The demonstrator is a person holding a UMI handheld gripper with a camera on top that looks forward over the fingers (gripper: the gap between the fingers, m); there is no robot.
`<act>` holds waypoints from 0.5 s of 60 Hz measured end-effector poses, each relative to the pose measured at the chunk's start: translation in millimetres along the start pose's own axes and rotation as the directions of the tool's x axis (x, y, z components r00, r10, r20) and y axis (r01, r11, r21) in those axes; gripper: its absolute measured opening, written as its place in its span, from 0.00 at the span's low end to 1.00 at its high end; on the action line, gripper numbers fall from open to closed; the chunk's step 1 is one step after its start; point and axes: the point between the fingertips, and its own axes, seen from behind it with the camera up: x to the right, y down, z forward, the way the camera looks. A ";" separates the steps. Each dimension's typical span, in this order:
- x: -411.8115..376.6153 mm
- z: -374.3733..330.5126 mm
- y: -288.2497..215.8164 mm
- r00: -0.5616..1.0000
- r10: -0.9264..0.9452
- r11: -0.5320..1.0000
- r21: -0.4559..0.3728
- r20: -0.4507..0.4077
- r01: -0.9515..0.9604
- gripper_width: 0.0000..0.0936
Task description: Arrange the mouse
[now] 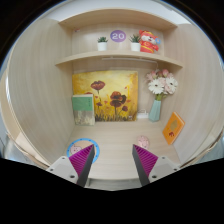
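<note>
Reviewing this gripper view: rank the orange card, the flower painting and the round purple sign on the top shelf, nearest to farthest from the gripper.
The gripper is open, holding nothing.
1. Orange card, leaning just beyond the right finger, on the desk.
2. Flower painting, propped against the back wall, ahead and slightly left.
3. Round purple sign, up on the top shelf between a small potted plant and a red toy.

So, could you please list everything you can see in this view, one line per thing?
Painting: one, yellow with red flowers, leaning against the back wall beyond the claw.
Vase of flowers: one, pale blooms in a light vase, right of the painting.
Orange card: one, propped right of the vase.
Potted plants: two, green, on the upper shelf.
Round badge: one, purple, between the plants.
Toy figure: one, red-orange, at the shelf's right end.
Mouse: none visible.
Claw: one, open, magenta pads, nothing between the fingers.
</note>
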 end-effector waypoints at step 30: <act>140.4 143.3 159.6 0.994 -0.032 0.976 -0.217 -0.105 0.009 0.80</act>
